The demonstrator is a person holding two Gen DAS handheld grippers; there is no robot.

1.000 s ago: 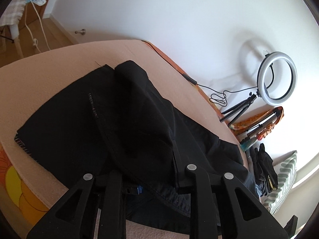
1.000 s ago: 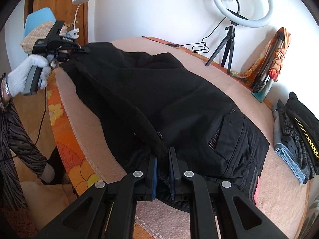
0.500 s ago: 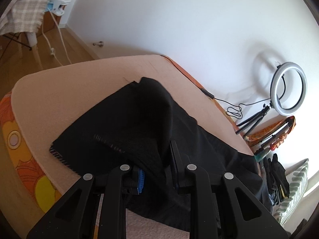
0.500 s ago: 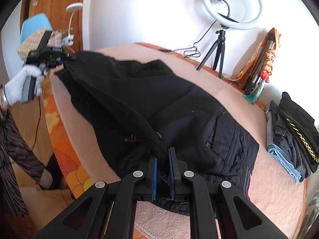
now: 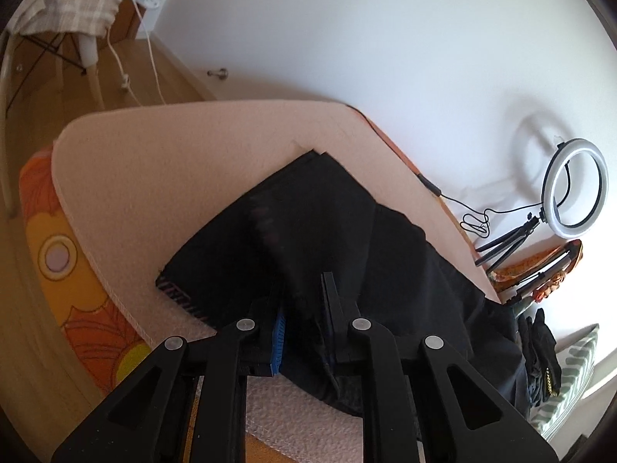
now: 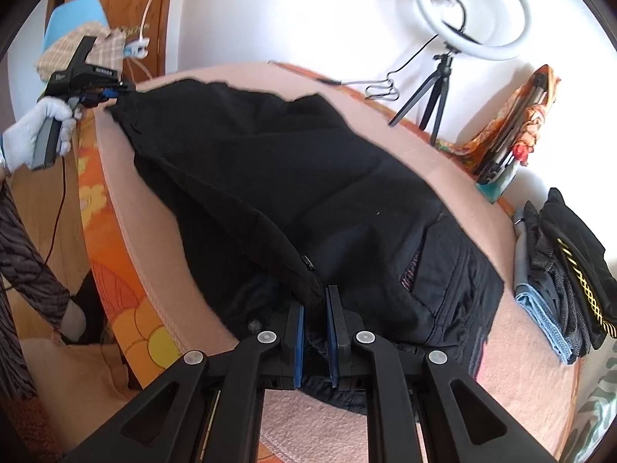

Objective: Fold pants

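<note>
Black pants [image 6: 293,177] lie draped across a pink blanket [image 5: 162,162], legs doubled, striped hem lining showing lower left in the left wrist view. Left gripper [image 5: 302,316] and right gripper [image 6: 314,316] are each clamped on a bunched fabric edge. Only the right view shows the gloved left hand [image 6: 40,123], upper left, w/ folded clothes [image 6: 559,270] at right. Ring light [image 6: 470,9] on tripod stands vs. white wall; wood floor [image 5: 34,88] upper left.

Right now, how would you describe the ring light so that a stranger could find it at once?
Look along the white wall behind the pink-covered bed. There, on a small black tripod, stands the ring light. It is the only white hoop; beside it is a colourful orange bundle.
</note>
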